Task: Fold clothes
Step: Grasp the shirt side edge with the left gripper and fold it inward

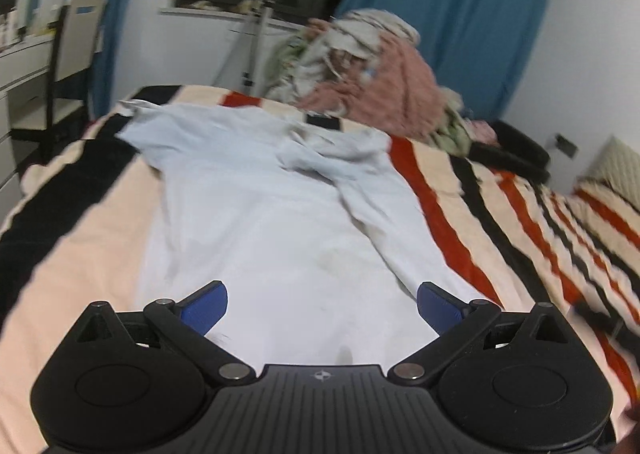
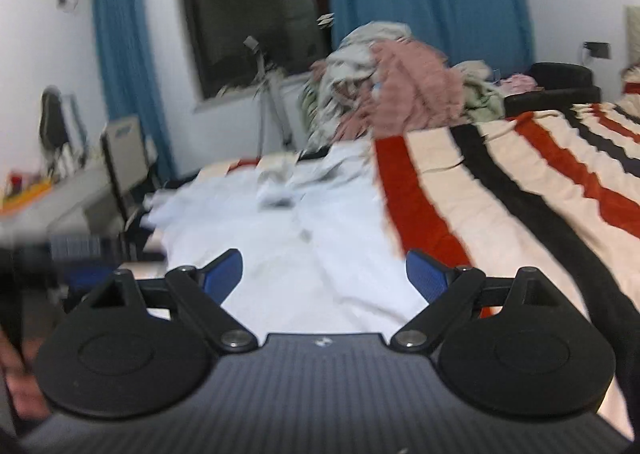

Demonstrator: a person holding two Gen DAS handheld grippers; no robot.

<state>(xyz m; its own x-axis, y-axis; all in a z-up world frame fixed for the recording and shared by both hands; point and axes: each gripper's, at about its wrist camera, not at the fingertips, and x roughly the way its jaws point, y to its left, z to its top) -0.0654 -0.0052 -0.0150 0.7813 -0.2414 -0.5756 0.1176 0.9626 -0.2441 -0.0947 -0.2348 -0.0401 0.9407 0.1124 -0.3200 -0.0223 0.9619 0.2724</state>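
A pale blue shirt (image 1: 264, 206) lies spread flat on the striped bed, collar end far from me, one sleeve folded across its right side. My left gripper (image 1: 322, 308) hovers over the shirt's near hem, blue pads wide apart and nothing between them. In the right wrist view the same shirt (image 2: 320, 222) stretches ahead, blurred. My right gripper (image 2: 324, 274) stands open above its near part, holding nothing. At that view's left edge a blurred dark shape is the other gripper (image 2: 60, 254).
A heap of unfolded clothes (image 1: 372, 78), pink and grey, sits at the bed's far edge. The striped blanket (image 1: 520, 222) extends to the right. A chair (image 1: 68, 66) and desk stand left of the bed; a tripod (image 1: 256, 34) and blue curtains stand by the window.
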